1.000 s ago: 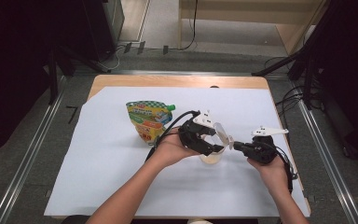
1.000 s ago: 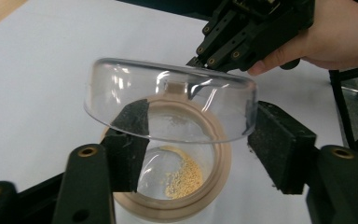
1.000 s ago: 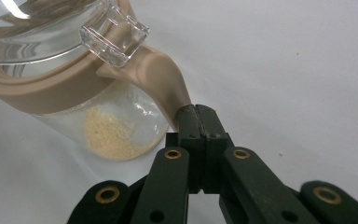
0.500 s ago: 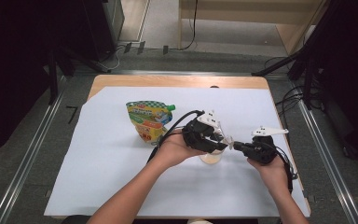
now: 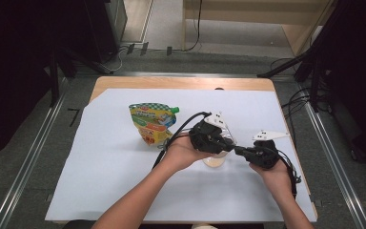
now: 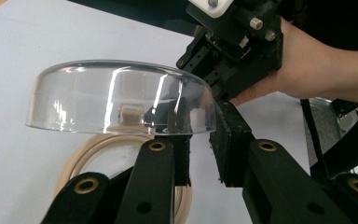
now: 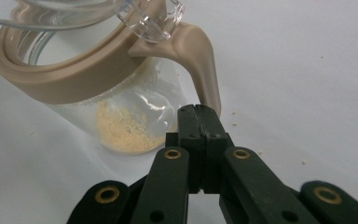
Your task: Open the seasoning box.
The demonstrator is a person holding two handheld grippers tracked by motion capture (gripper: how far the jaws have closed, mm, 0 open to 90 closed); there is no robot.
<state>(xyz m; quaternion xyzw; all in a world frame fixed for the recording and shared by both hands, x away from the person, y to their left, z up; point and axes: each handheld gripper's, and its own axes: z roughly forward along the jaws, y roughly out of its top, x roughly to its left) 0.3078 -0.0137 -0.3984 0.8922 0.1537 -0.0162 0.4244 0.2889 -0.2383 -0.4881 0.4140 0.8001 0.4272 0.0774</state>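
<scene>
A clear jar (image 5: 214, 161) with a beige collar and a little yellowish powder (image 7: 123, 130) stands on the white sheet. Its clear dome lid (image 6: 112, 98) hangs just above the beige collar (image 6: 88, 147). My left gripper (image 6: 203, 154) is shut on the lid's rim, one jaw inside and one outside. In the high view the left gripper (image 5: 225, 140) sits over the jar. My right gripper (image 7: 198, 116) is shut, with its tips against the lower end of the beige handle (image 7: 200, 51). In the high view the right gripper (image 5: 237, 150) points at the jar from the right.
A colourful spouted pouch (image 5: 152, 123) lies flat on the white sheet (image 5: 100, 181), left of the jar. A few crumbs dot the sheet near the jar. The table's wooden edge (image 5: 181, 83) runs along the far side.
The left gripper has shifted slightly up and away with the lid. The right hand and the jar have stayed in place.
</scene>
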